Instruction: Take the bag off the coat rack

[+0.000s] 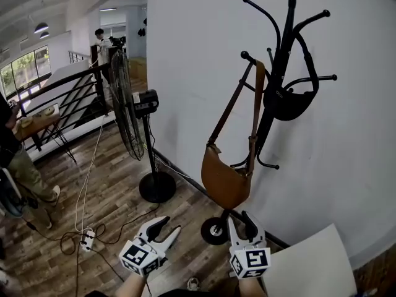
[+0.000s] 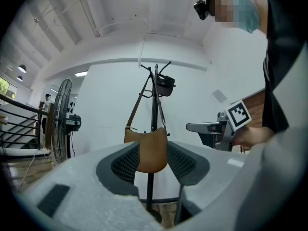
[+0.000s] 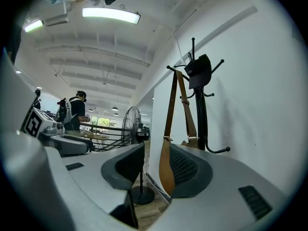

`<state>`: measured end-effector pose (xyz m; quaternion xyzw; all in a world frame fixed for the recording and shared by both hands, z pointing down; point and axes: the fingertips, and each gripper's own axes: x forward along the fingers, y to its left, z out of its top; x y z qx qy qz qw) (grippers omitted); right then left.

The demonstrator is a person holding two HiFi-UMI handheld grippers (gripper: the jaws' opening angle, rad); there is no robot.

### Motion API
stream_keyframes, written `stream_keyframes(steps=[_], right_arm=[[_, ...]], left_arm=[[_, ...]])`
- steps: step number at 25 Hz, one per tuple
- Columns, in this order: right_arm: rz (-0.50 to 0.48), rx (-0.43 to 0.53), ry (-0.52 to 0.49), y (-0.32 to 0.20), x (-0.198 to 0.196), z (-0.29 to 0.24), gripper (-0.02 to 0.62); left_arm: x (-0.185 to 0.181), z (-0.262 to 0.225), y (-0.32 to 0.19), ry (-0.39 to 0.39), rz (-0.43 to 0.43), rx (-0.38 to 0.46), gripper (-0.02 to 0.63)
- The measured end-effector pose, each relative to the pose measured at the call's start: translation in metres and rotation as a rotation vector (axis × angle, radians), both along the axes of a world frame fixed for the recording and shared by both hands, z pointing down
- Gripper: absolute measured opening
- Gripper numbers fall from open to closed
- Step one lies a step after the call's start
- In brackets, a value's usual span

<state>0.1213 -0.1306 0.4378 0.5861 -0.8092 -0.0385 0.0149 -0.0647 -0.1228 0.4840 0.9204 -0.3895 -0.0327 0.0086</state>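
Looking down, only the head view shows the coat rack [image 1: 281, 54] base [image 1: 209, 234]; the tan bag [image 1: 226, 179] hangs by its strap [image 1: 232, 104]; the left hand-held gripper [image 1: 171, 224] and the right hand-held gripper [image 1: 239, 218] gape empty.

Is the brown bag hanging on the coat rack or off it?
Hanging on it. The brown bag dangles by its strap from a hook of the coat rack.

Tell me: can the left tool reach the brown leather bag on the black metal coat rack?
Probably yes: the open left tool faces the brown leather bag, with nothing between; some gap remains.
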Motion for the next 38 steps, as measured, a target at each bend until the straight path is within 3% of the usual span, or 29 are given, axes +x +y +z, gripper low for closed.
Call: stream_keyframes(steps=[12,18,26,30,38], right_arm=[[-0.042,0.044,0.021,-0.069,0.025,-0.017,0.144],[-0.028,0.073,0.016,-0.083,0.034,-0.027,0.146],[0.089,0.085,0.013,-0.109,0.036,-0.037,0.146],[0.195,0.085,0.005,-0.116,0.039,-0.046,0.145],[0.345,0.138,0.029,-0.136,0.042,-0.065,0.146]], left_arm=[[0.033,-0.004,-0.082,0.020,-0.028,-0.018,0.172],[0.048,-0.010,-0.113,0.034,0.012,-0.001,0.172],[0.064,-0.019,-0.175,0.052,0.139,-0.004,0.172],[0.071,-0.028,-0.204,0.051,0.231,-0.002,0.171],[0.087,-0.049,-0.263,0.065,0.344,0.049,0.172]])
